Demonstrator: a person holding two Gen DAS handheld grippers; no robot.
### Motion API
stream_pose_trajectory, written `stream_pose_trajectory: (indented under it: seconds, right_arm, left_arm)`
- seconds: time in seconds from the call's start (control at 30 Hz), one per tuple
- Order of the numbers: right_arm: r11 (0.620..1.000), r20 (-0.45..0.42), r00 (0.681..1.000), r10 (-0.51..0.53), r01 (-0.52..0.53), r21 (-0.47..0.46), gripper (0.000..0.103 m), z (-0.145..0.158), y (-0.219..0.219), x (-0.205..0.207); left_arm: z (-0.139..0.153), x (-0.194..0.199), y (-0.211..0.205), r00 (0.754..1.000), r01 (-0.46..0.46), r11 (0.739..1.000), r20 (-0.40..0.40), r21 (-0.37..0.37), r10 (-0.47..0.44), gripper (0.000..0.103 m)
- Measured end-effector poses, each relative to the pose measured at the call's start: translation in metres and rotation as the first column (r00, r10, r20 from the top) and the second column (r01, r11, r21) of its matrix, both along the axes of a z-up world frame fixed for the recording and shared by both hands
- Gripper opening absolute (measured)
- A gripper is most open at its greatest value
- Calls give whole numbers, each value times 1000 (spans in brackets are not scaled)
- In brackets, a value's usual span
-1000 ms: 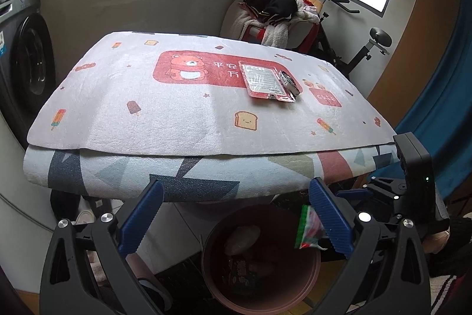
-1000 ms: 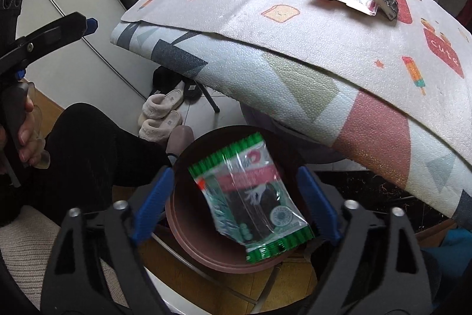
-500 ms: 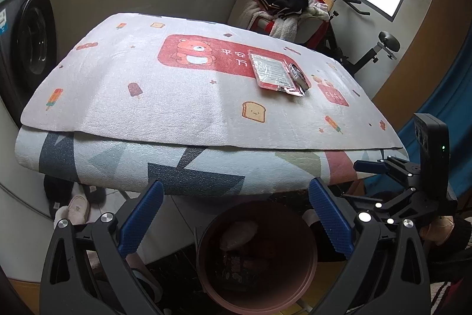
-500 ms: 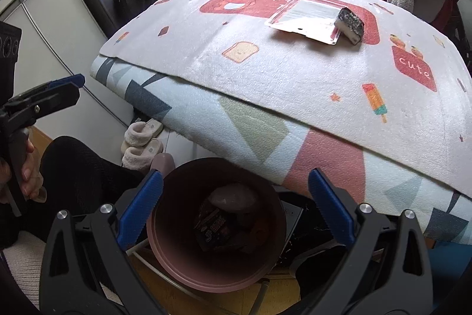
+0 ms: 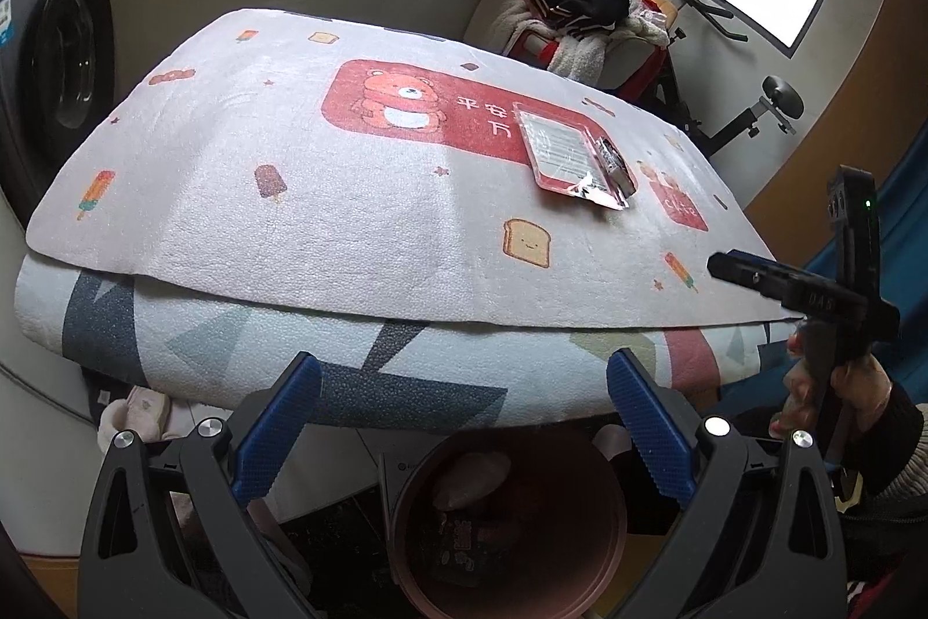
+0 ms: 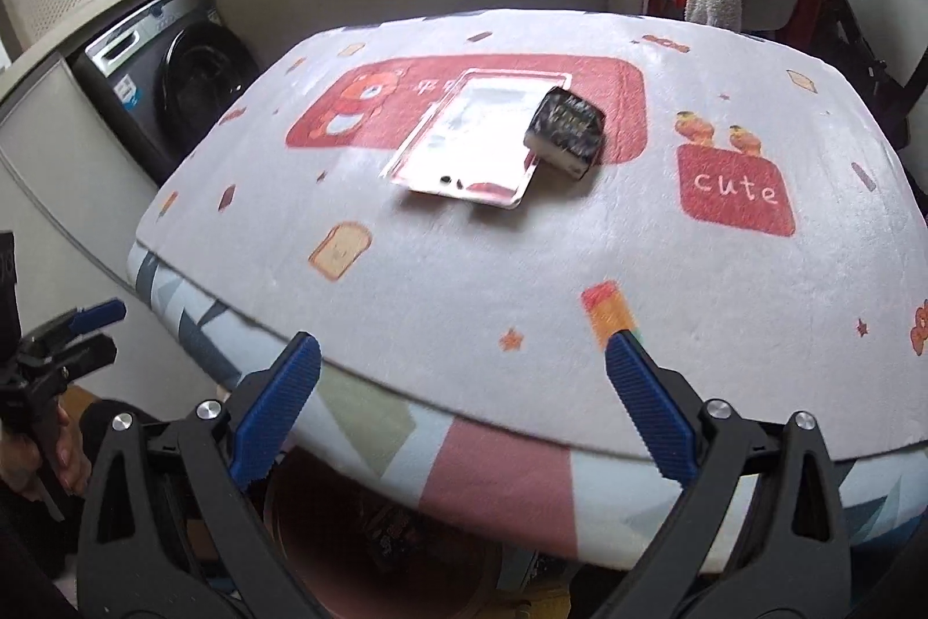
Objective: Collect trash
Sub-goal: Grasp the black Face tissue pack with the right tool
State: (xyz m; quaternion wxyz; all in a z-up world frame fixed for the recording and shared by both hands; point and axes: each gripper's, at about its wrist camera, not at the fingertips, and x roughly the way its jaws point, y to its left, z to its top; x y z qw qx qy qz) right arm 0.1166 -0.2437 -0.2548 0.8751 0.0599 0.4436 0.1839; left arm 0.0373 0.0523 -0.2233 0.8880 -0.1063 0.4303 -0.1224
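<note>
Both of my tongs are spread wide with nothing between their blue pads: the left tongs (image 5: 464,422) hang over the pink bin (image 5: 504,520) at the near edge of the desk (image 5: 348,224), and the right tongs (image 6: 464,404) point across the desk top from its front rim. Through the left camera the bin sits at 6 o'clock, below the overhanging patterned mat (image 5: 243,189), with a few scraps in its bottom; what they are I cannot make out. On the mat, at about 12 o'clock from my right tongs, lies a flat clear-and-red blister pack (image 6: 472,143). A small dark wrapped packet (image 6: 565,129) rests on the pack's right edge. My right hand (image 5: 835,387) grips its handle at 3 o'clock in the left view.
</note>
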Motion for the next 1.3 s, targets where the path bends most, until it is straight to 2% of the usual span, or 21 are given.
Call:
stream_pose_trajectory:
  seconds: [0.1, 0.23, 0.37, 0.6, 0.8, 1.03, 1.13, 1.3]
  right_arm:
    - [997, 1, 999, -47, 47, 66, 97, 1, -13, 35]
    - [990, -24, 996, -81, 83, 116, 86, -3, -18, 81]
    - [981, -54, 993, -107, 114, 157, 82, -14, -18, 120]
    - [957, -141, 975, -172, 199, 213, 79, -43, -22, 162]
    - [956, -148, 973, -178, 207, 206, 75, -53, -19, 169]
    - [961, -159, 974, -159, 190, 203, 51, -55, -19, 168]
    - [956, -158, 973, -167, 199, 215, 46, -53, -23, 164]
    - [950, -133, 973, -188, 215, 228, 37, -47, -35, 155]
  left_arm:
    - [0, 15, 0, 1000, -2, 1000, -6, 2, 2, 96]
    - [0, 37, -2, 1000, -2, 1000, -11, -7, 2, 96]
    - [0, 60, -7, 1000, 3, 1000, -20, -27, -3, 96]
    - [-1, 96, -19, 999, 30, 999, -22, -45, -31, 96]
    - [-4, 120, -30, 998, 57, 997, -26, -50, -59, 96]
    - [-9, 133, -39, 996, 76, 995, -41, -69, -79, 96]
    - [-12, 137, -40, 996, 72, 993, -51, -94, -77, 96]
    - [-18, 153, -43, 994, 66, 986, -78, -151, -79, 88]
